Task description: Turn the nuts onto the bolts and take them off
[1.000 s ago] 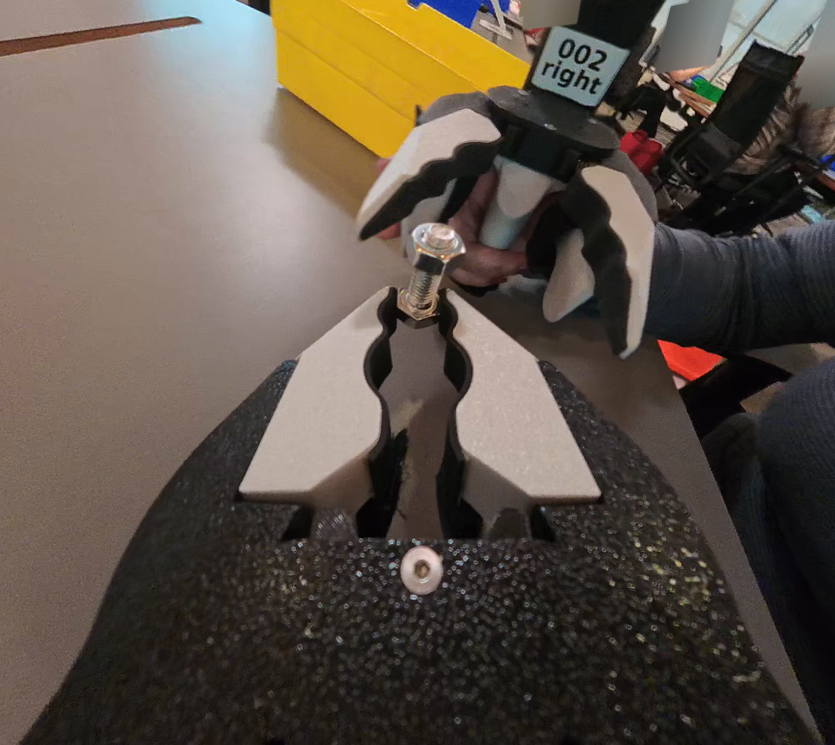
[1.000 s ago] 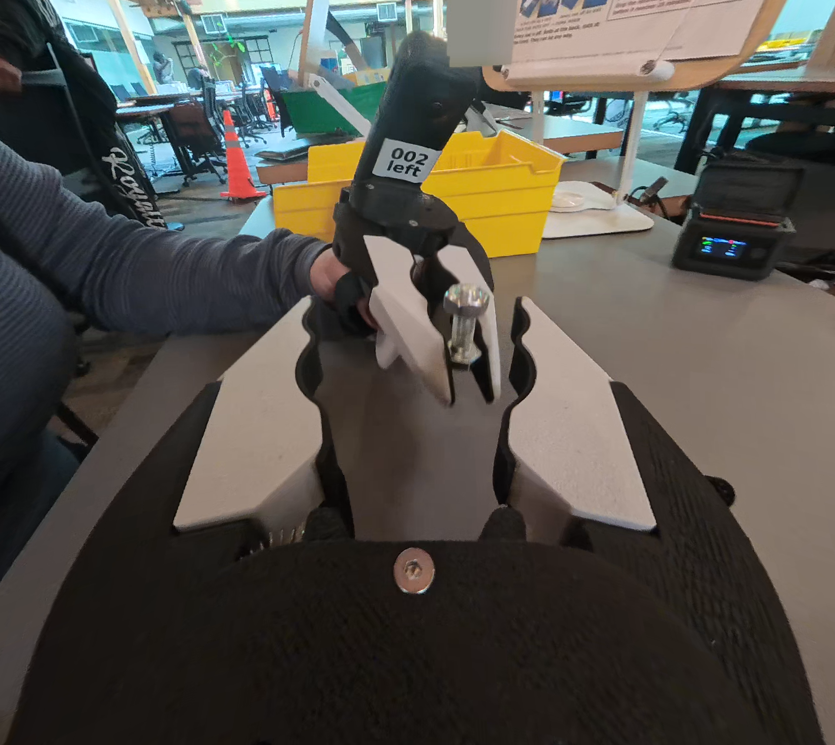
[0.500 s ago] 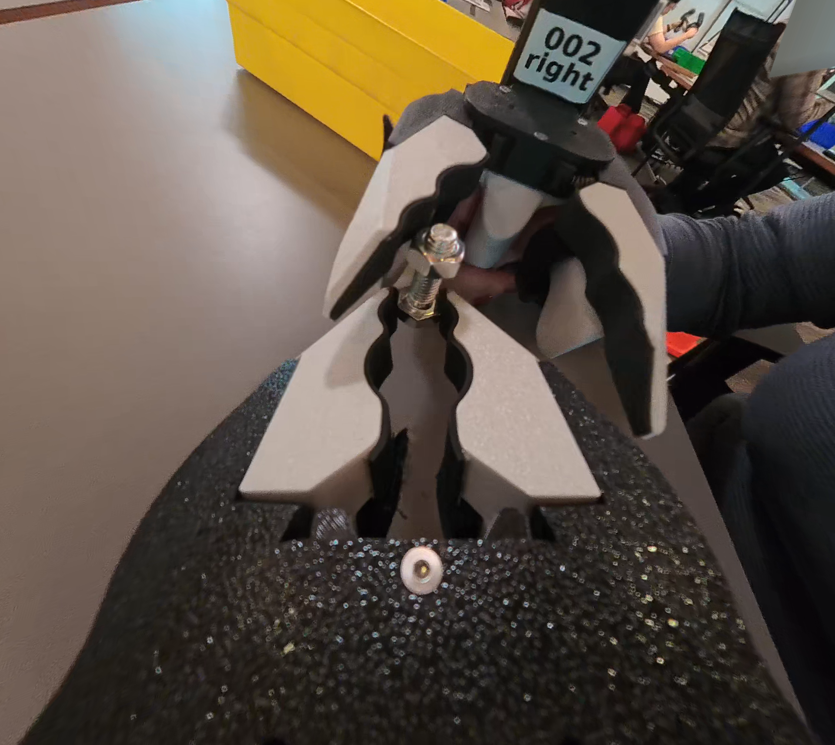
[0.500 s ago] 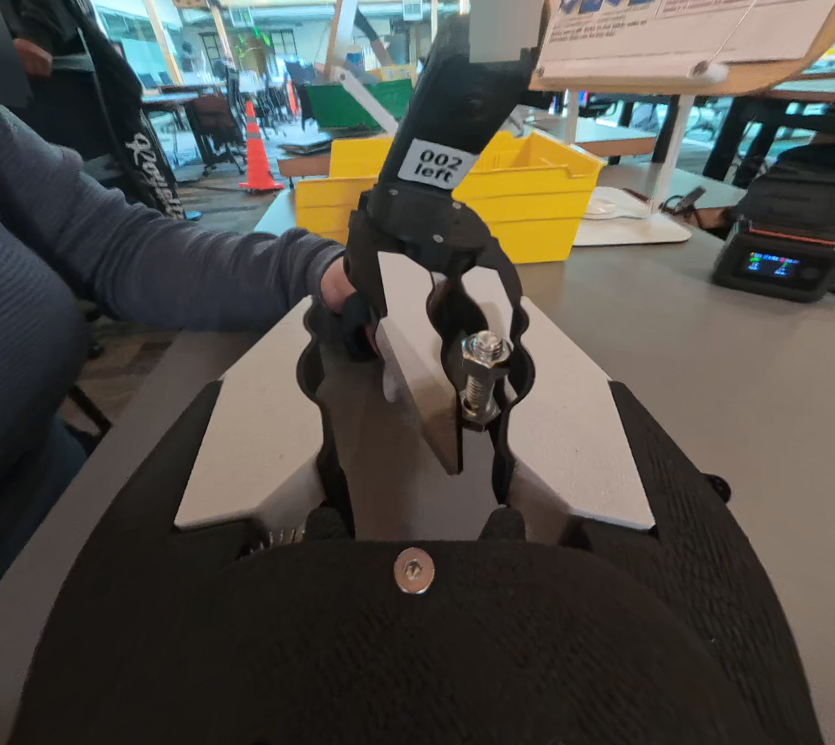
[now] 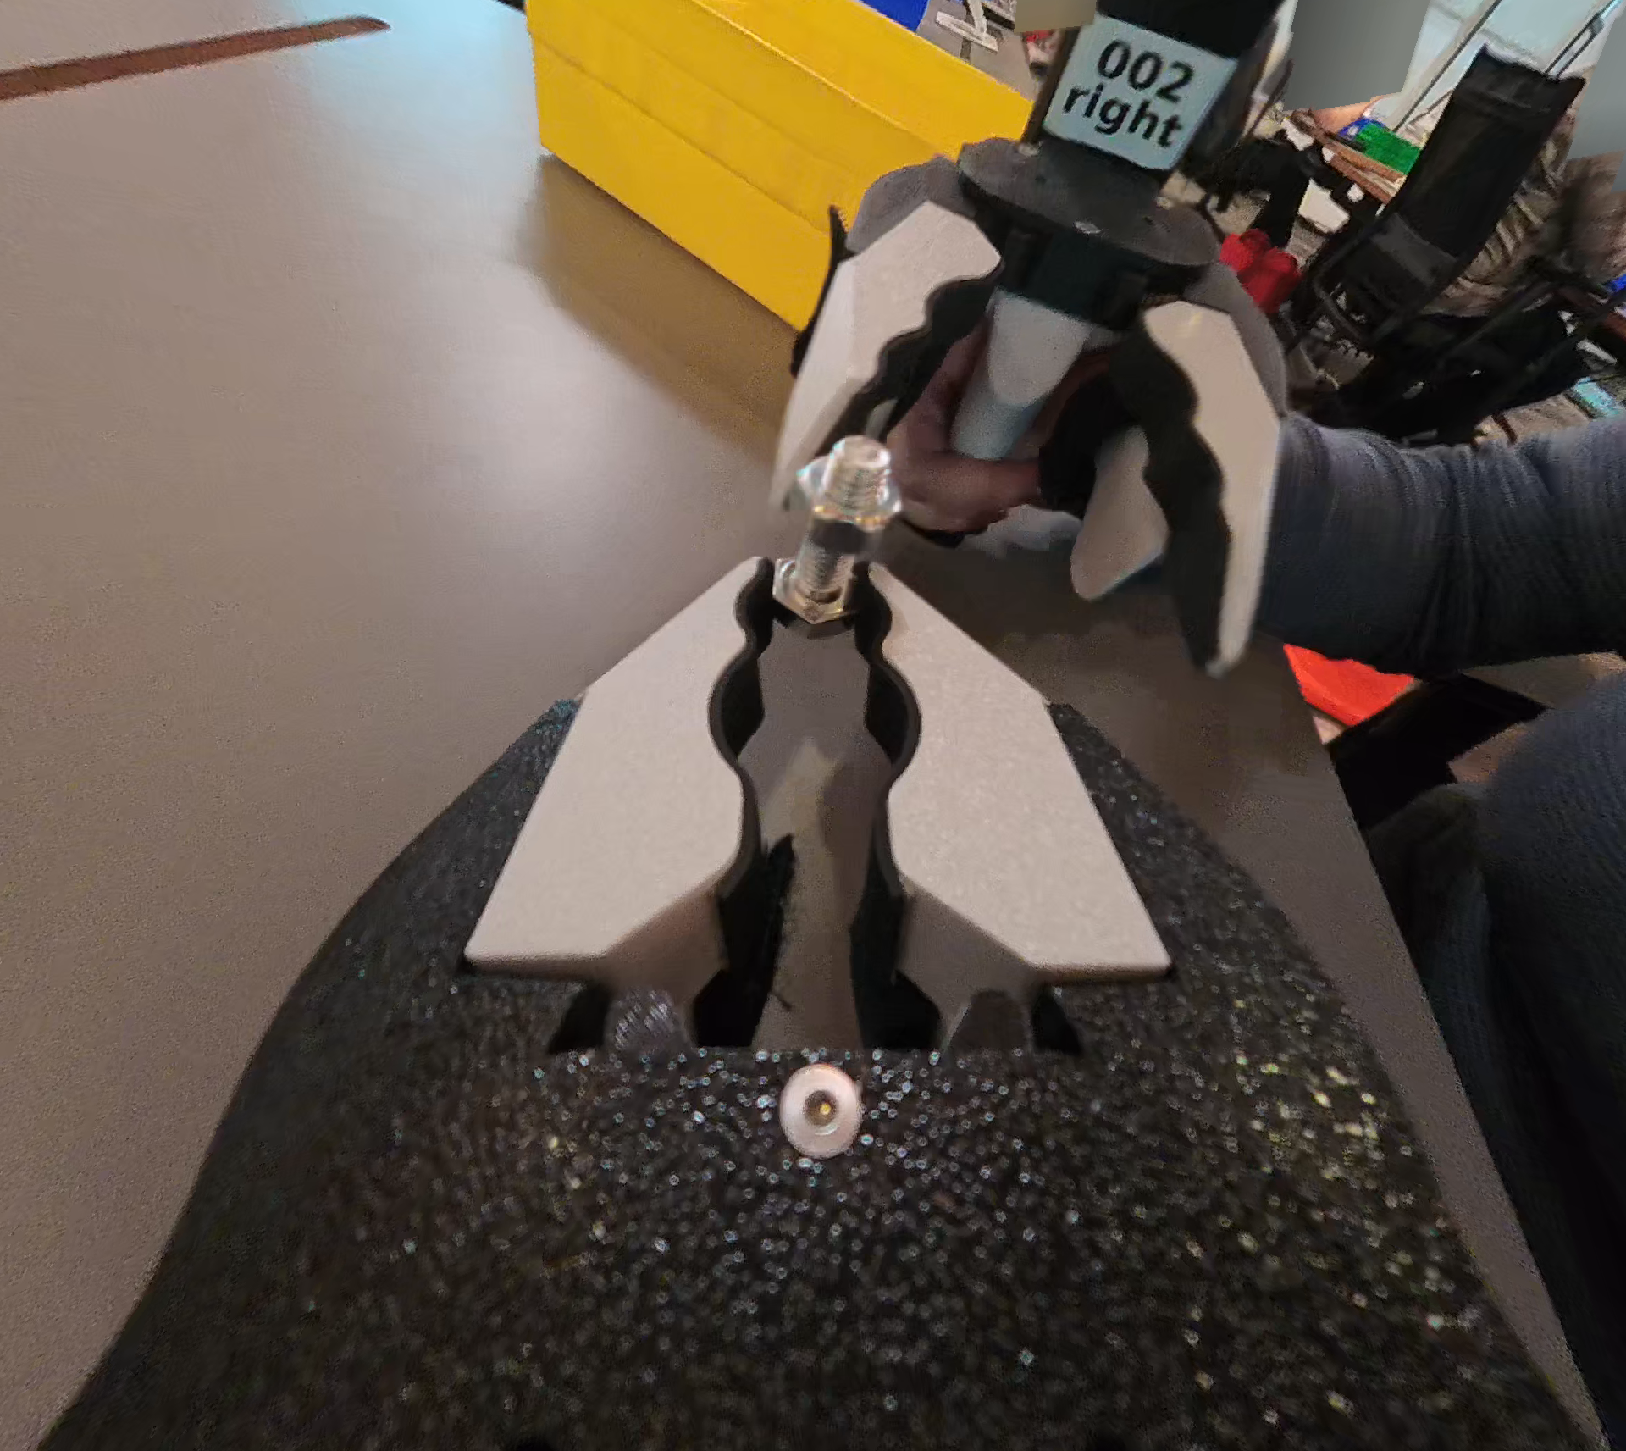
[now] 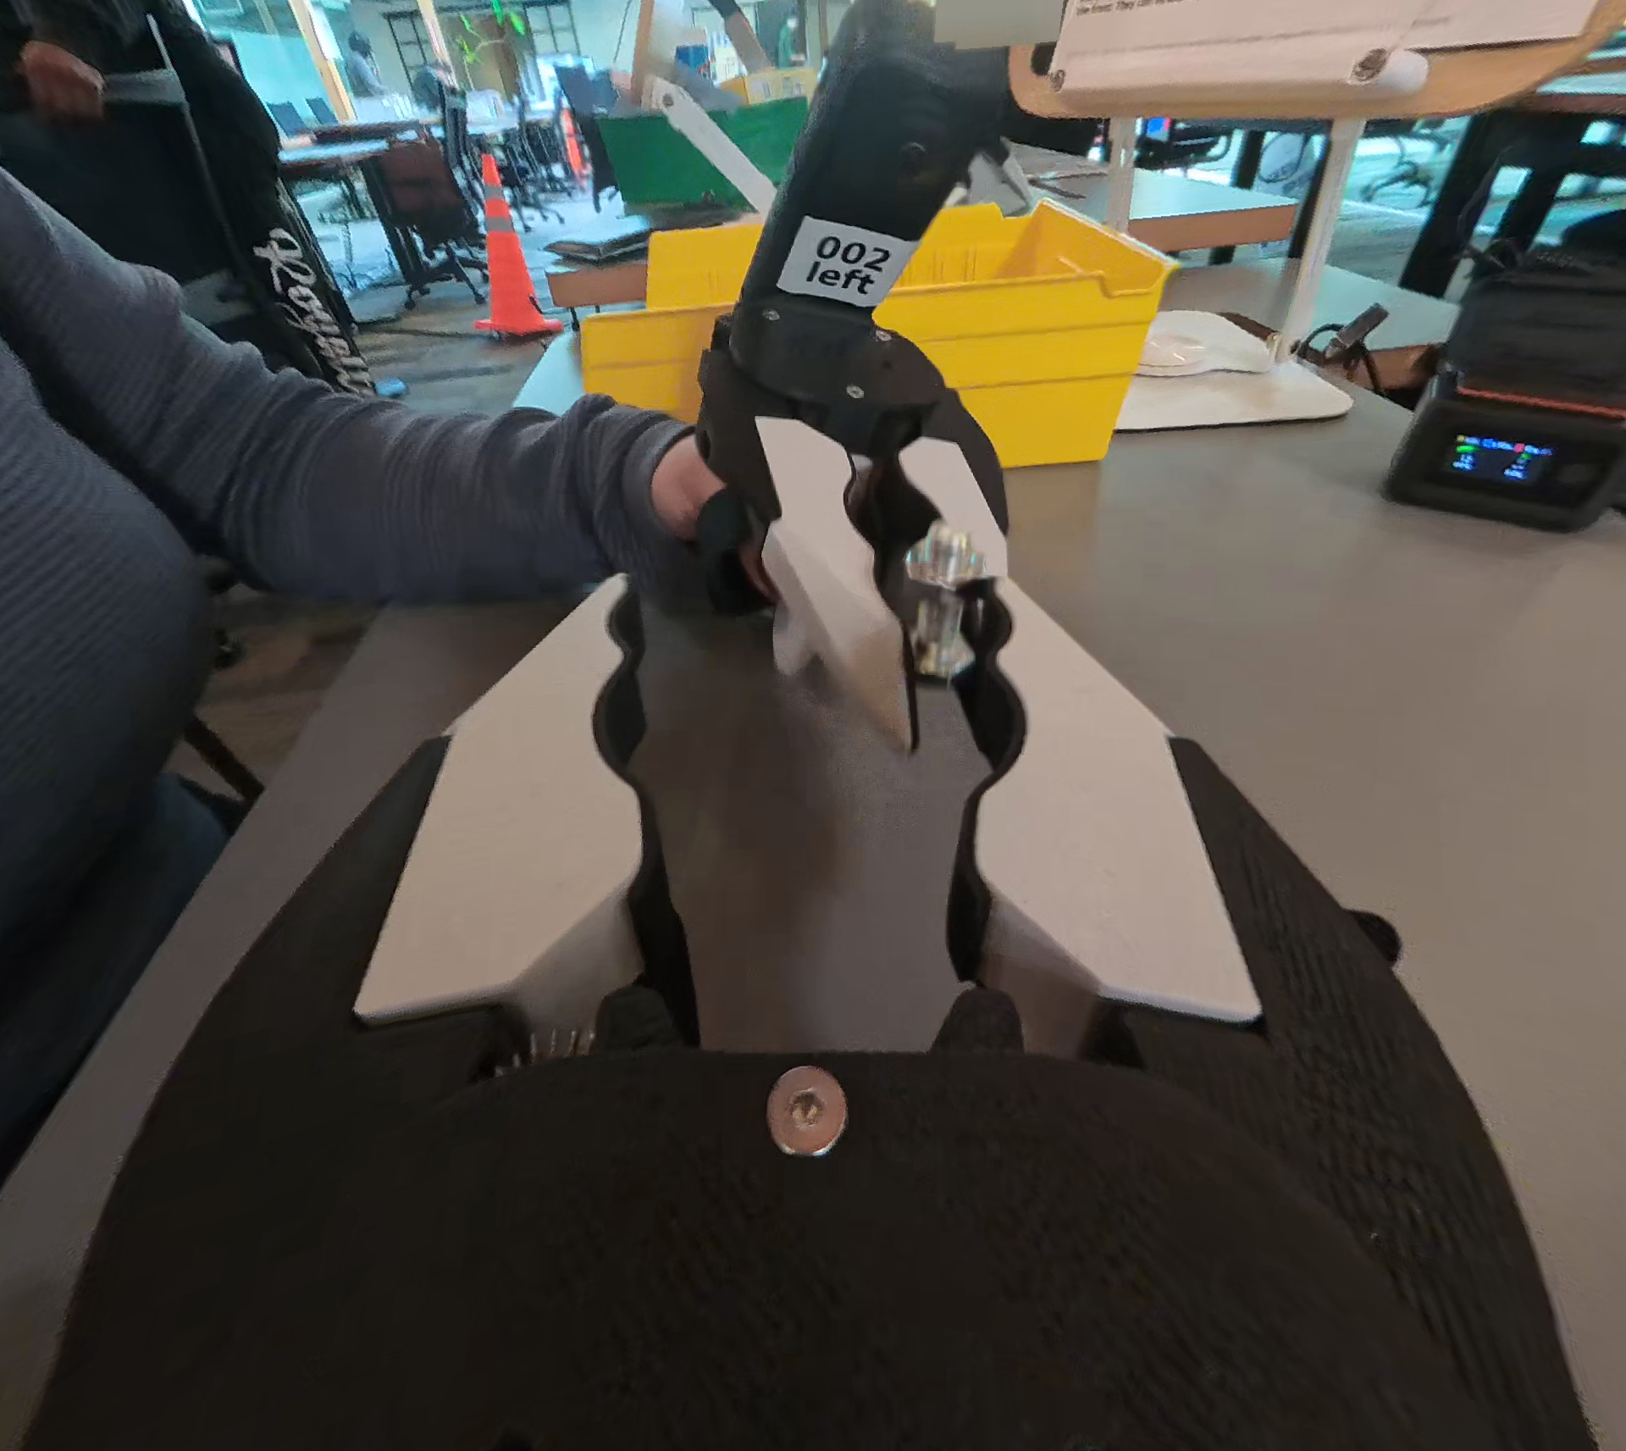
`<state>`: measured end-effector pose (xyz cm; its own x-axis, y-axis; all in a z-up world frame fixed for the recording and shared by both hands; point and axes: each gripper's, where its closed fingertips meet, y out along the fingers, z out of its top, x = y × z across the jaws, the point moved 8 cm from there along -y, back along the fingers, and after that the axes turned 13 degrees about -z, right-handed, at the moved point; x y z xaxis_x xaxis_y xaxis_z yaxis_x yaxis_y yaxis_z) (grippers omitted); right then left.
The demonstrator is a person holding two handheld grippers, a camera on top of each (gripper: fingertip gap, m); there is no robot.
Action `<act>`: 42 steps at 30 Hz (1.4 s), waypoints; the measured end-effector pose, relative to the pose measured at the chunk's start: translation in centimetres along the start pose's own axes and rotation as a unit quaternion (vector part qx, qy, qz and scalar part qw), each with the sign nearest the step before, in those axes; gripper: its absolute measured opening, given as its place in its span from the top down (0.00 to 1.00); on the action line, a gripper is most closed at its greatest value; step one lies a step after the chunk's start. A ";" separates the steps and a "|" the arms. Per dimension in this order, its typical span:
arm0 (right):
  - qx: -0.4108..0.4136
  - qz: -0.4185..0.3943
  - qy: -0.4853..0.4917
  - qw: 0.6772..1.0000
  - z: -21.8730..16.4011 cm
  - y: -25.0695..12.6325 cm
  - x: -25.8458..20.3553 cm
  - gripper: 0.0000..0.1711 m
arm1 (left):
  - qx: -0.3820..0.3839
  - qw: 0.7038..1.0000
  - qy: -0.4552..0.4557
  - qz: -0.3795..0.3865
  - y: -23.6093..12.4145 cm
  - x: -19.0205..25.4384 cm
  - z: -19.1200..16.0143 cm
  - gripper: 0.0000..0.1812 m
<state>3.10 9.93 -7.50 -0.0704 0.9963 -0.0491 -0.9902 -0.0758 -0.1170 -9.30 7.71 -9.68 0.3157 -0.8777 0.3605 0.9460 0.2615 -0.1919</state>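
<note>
Right wrist view alone shows black device (image 6: pixel 1509 458).

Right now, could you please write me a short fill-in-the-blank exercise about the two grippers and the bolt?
1. The left gripper is shut on the ____ of the bolt.
2. The right gripper has its jaws ____.
3. The nut sits near the bolt's ____ end.
4. The bin on the table behind the grippers is ____.

Missing words: head; open; upper; yellow
</note>
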 end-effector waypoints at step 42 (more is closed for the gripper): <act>0.049 -0.021 -0.008 0.999 0.6 -0.6 0.7 0.74 | 0.032 0.999 0.005 0.004 -1.1 0.2 0.7 0.91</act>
<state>3.61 10.66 -6.84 -0.0288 0.9991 -0.0311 -0.9994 -0.0295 -0.0208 -10.19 7.51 -8.77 0.3232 -0.8792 0.3502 0.9462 0.2938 -0.1358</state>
